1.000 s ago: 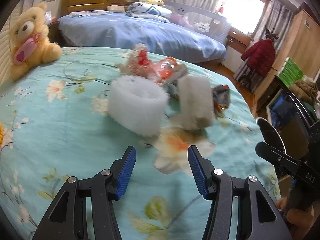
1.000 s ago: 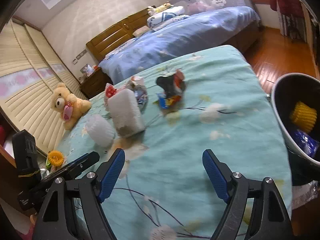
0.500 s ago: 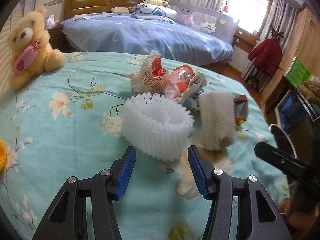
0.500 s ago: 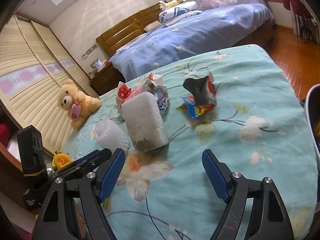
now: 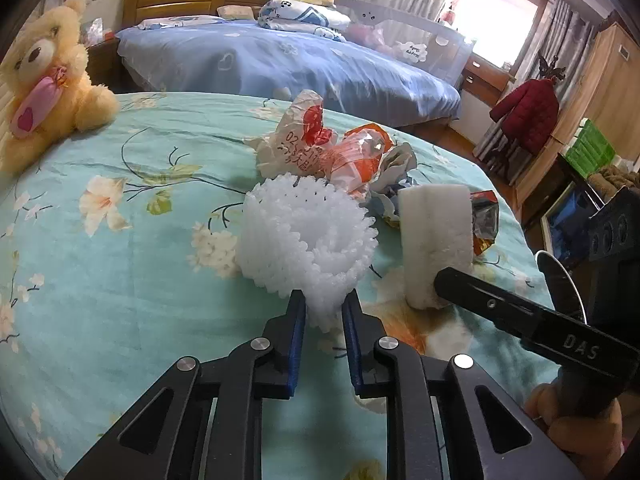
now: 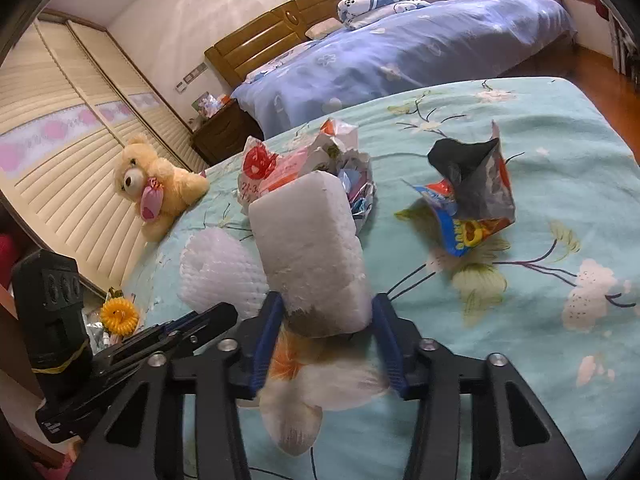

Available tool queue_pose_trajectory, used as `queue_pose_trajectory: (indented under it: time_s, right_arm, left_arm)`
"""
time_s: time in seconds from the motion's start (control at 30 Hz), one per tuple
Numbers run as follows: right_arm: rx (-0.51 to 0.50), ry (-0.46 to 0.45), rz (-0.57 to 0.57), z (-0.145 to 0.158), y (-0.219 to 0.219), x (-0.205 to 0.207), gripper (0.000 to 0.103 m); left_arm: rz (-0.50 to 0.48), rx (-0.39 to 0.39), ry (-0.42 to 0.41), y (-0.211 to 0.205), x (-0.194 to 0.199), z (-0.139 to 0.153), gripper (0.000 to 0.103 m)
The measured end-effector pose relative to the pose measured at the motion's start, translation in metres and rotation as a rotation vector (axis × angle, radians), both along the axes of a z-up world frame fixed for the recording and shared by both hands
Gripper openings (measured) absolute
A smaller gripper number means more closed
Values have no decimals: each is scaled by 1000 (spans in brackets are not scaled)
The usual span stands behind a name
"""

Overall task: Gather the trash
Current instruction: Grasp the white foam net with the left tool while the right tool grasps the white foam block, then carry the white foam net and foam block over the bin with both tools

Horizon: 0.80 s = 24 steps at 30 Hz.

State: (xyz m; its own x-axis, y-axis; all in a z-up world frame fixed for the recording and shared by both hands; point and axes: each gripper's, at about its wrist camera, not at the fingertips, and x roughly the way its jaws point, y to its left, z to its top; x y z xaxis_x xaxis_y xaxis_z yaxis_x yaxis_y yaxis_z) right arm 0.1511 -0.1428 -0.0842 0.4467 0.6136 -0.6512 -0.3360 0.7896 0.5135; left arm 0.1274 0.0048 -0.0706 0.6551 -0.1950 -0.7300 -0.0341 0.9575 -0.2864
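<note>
Left gripper (image 5: 323,307): clenched on near edge of white foam net sleeve (image 5: 308,240), which rests on the floral bedspread (image 5: 120,280).
Right gripper (image 6: 327,334): blue pads pressed to both sides of white foam block (image 6: 310,248), standing on bedspread.
Beyond: crumpled wrappers (image 5: 340,152); snack bag (image 6: 476,196), apart.
Far: teddy bear (image 5: 44,88); blue bed (image 5: 280,64).

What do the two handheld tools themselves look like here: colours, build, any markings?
Both the left tool and right tool are black angular frames with cutouts, silver rivets and blue finger pads. "DAS" is printed on the right tool's finger. A bare hand shows; no cables are visible.
</note>
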Motion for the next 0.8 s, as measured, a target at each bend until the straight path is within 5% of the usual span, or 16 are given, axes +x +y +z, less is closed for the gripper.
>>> queue_pose_trajectory:
  time_s: [0.2, 0.8]
  right_arm:
    - [-3, -16, -16, 7, -11, -10, 20]
    - [-9, -50, -165, 20, -82, -59, 18]
  left_arm:
    - [-15, -9, -23, -4, -9, 7, 16]
    - [-155, -27, -53, -49, -28, 18, 16]
